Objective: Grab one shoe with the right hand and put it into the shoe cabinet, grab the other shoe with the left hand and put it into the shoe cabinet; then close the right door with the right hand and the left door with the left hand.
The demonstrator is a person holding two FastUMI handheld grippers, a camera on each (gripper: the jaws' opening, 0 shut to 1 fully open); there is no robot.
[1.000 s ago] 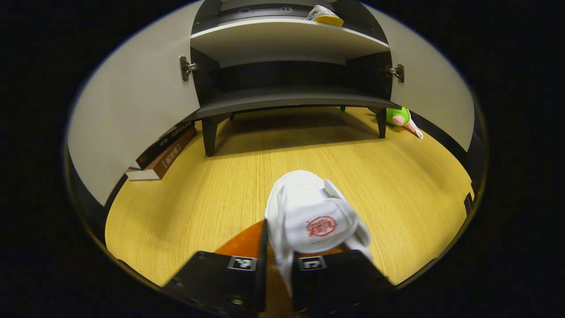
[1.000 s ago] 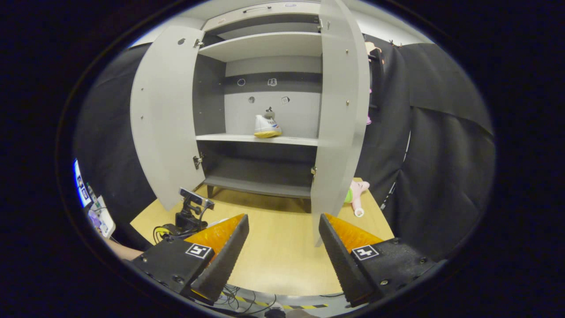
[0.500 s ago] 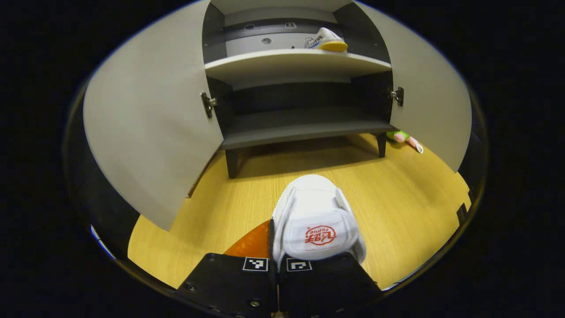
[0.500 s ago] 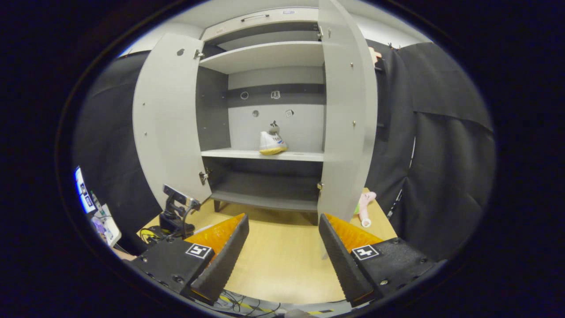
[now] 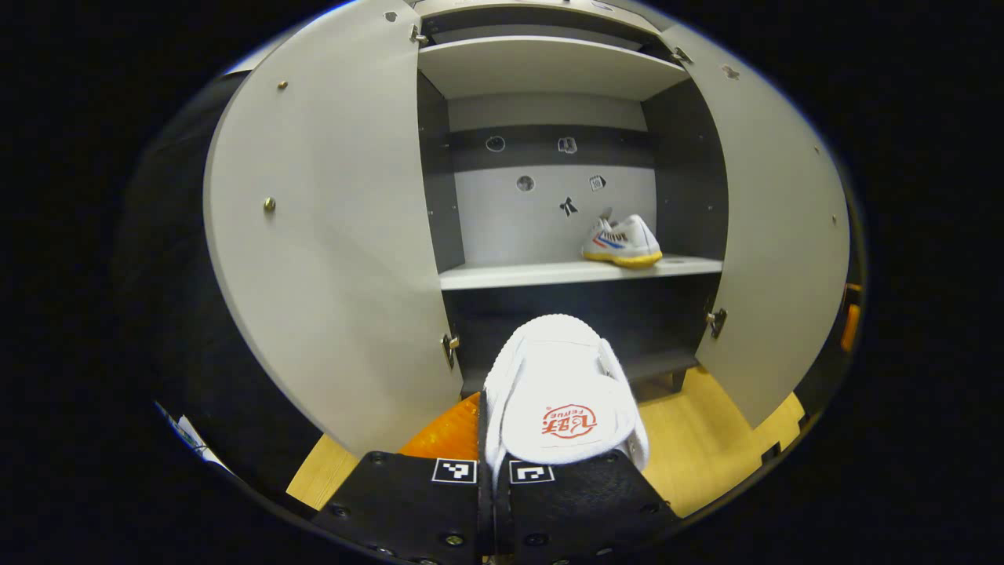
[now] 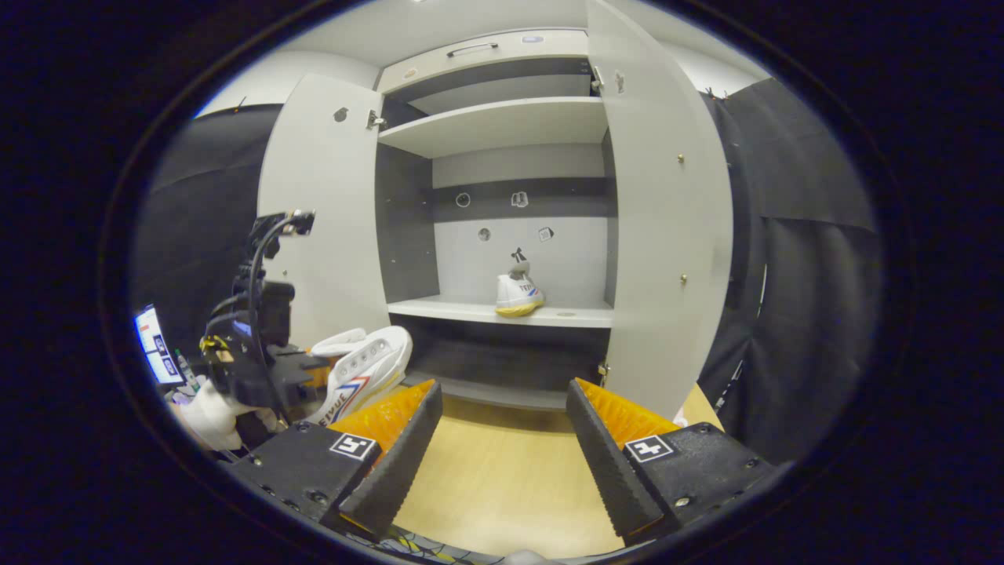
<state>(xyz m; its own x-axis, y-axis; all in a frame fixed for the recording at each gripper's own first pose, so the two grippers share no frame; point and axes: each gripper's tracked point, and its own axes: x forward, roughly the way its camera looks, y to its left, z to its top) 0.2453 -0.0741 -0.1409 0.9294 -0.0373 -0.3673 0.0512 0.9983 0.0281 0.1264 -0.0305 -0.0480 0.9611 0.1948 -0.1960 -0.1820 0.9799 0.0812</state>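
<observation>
My left gripper (image 5: pixel 492 471) is shut on a white shoe (image 5: pixel 561 392) with a red logo, held up in the air in front of the shoe cabinet (image 5: pixel 549 157). In the right gripper view that same shoe (image 6: pixel 365 369) hangs at the left in the left gripper (image 6: pixel 302 373), held by a gloved hand (image 6: pixel 204 412). A second white shoe (image 5: pixel 621 243) with a yellow sole stands on the middle shelf (image 5: pixel 549 273), seen too as the shoe on the shelf (image 6: pixel 518 297). Both doors stand wide: the left door (image 5: pixel 329 235) and the right door (image 5: pixel 773 235). My right gripper (image 6: pixel 502 439) is open and holds nothing, low in front of the cabinet.
The right door (image 6: pixel 667 235) stands edge-on just right of my right gripper. A wooden floor (image 6: pixel 502 486) lies below. A lower shelf (image 6: pixel 494 392) sits beneath the middle one. A lit screen (image 6: pixel 150 357) is at the far left.
My left gripper has lifted the shoe off the floor and tilted up toward the middle shelf. The right gripper's view has risen a little; the left gripper with its shoe has come into it.
</observation>
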